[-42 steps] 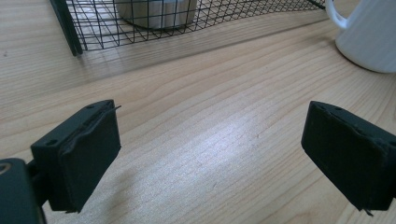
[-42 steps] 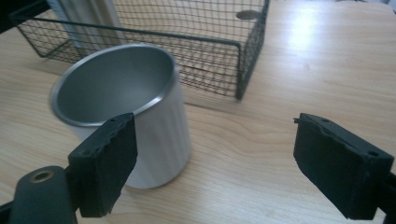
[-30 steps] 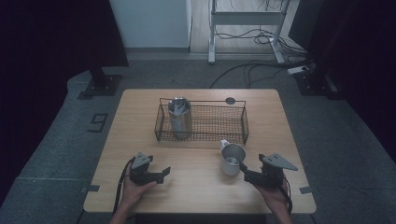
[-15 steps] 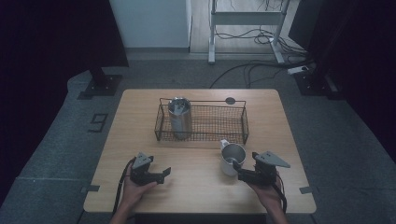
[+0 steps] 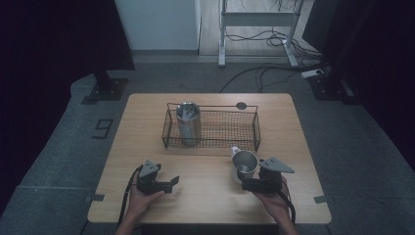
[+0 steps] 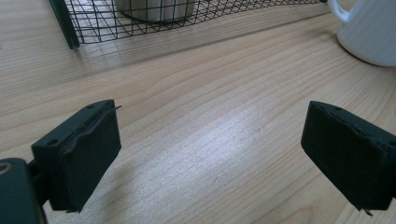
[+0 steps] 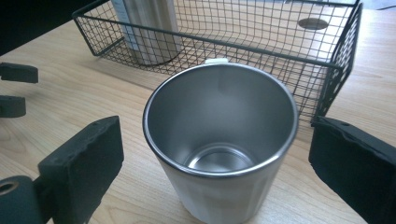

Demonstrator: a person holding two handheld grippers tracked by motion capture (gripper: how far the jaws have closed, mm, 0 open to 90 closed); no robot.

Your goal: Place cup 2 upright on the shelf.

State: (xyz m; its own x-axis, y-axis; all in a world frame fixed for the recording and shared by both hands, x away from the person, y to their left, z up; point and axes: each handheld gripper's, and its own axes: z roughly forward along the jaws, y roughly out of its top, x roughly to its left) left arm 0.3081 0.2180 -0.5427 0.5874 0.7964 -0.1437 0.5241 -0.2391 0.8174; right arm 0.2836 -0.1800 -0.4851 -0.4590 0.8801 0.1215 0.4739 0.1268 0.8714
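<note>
Steel mug [image 7: 220, 144] stands upright on the wooden worktop [image 5: 210, 196], just in front of the wire basket [image 5: 247, 128], near its right front corner. Mug is open-topped, empty inside, white outside w/ a white handle [image 7: 216, 60] pointing toward the basket.

Right hand-held gripper [image 7: 215, 163] sits low on the worktop, level w/ the mug, which stands betw. its two black jaws. Jaws have just been opening and now stand wide; gap visible on each side of the mug, pads not pressing on it. In the high view the right hand-held gripper [image 5: 246, 184] lies at the mug's near-right side, the person's hand behind it, cable trailing back toward the worktop's near edge.

Left hand-held gripper [image 6: 210, 158] is well apart, over bare wood on the left front of the worktop; jaws spread wide, nothing betw. them. High view shows it [image 5: 172, 183] held in the person's left hand, pointing right toward the mug.

Basket is black mesh, rectangular, set mid-worktop. Inside its left end stands a tall metal tumbler [image 5: 188, 123], upright. Beyond the basket's far right side, a small dark round disc [image 5: 241, 105] in the worktop.
</note>
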